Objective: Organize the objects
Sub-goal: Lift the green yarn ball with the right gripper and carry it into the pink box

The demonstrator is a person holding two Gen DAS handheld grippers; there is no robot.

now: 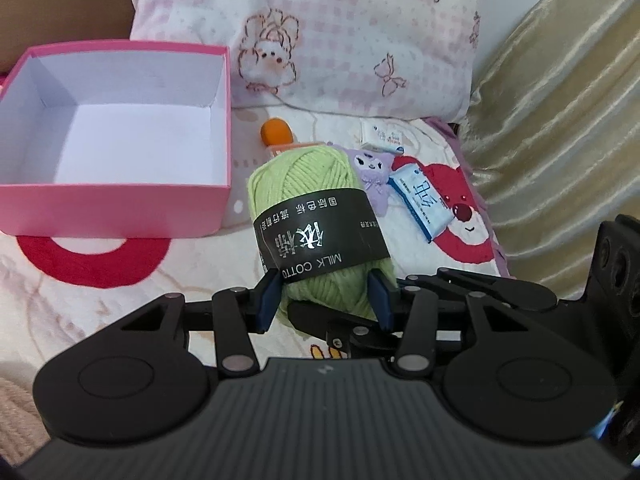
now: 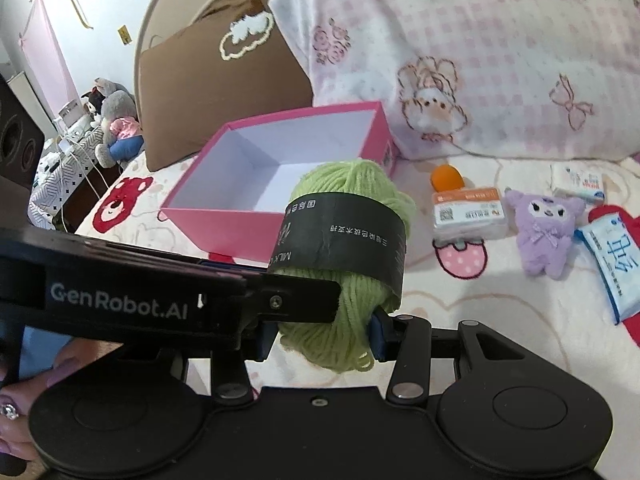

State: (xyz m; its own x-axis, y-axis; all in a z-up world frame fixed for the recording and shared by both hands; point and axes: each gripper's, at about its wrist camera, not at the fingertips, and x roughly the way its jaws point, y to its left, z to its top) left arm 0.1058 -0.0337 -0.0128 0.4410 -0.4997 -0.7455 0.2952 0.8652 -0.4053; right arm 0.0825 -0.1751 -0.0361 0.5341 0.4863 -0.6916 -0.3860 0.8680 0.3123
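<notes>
Between both grippers' clenched fingers sat the green yarn ball with black paper band (image 1: 320, 216); left gripper (image 1: 324, 300), right gripper (image 2: 320, 336). At upper left, the pink cardboard box (image 1: 120, 208) lay empty, nothing sorted yet.

My left tool (image 1: 324, 300) and right tool (image 2: 320, 340) both flank the yarn ball (image 1: 316, 216); the box (image 1: 116, 200) lies ahead-left on the bed (image 1: 100, 292), the plush toy (image 1: 372, 176) ahead-right.

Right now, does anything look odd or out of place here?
Yes: the green yarn ball with a black paper band is clamped by the left gripper and the right gripper at once, near the open pink cardboard box.
</notes>
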